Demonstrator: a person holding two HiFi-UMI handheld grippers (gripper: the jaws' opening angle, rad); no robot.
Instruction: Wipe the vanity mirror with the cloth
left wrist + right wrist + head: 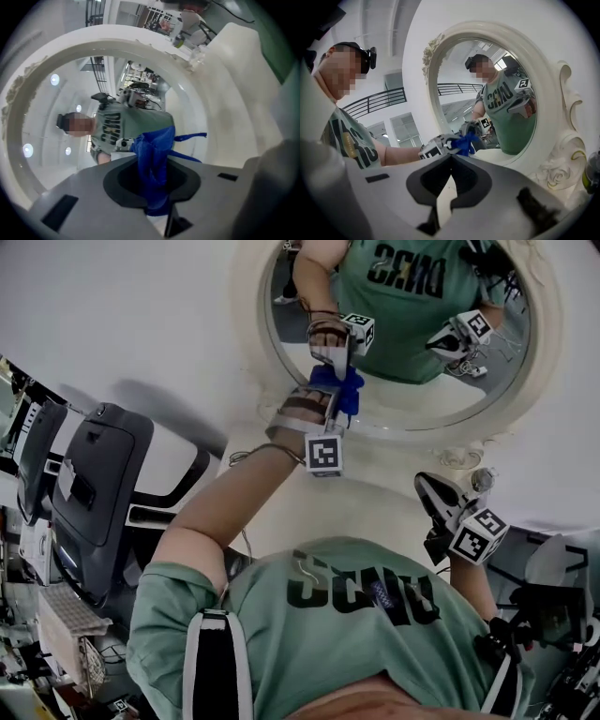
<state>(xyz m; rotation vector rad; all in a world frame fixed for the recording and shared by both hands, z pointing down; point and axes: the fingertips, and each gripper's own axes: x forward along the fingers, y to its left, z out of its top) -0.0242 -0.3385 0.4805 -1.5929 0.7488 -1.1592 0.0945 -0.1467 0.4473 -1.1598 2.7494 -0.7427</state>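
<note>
A round vanity mirror with an ornate cream frame (553, 352) stands in front of me at the top of the head view. My left gripper (333, 397) is shut on a blue cloth (344, 390) and holds it against the lower left of the glass. In the left gripper view the cloth (154, 159) hangs bunched between the jaws, close to the frame (220, 93). My right gripper (433, 493) is held lower, off to the right of the mirror's base, shut with nothing in it. The right gripper view shows the frame (548, 70) and the cloth (465, 143) from the side.
A black office chair (94, 484) stands to the left. A small shiny object (483, 479) sits by the mirror's base near the right gripper. Black equipment (553, 615) is at the right edge and cluttered boxes (66, 634) at lower left.
</note>
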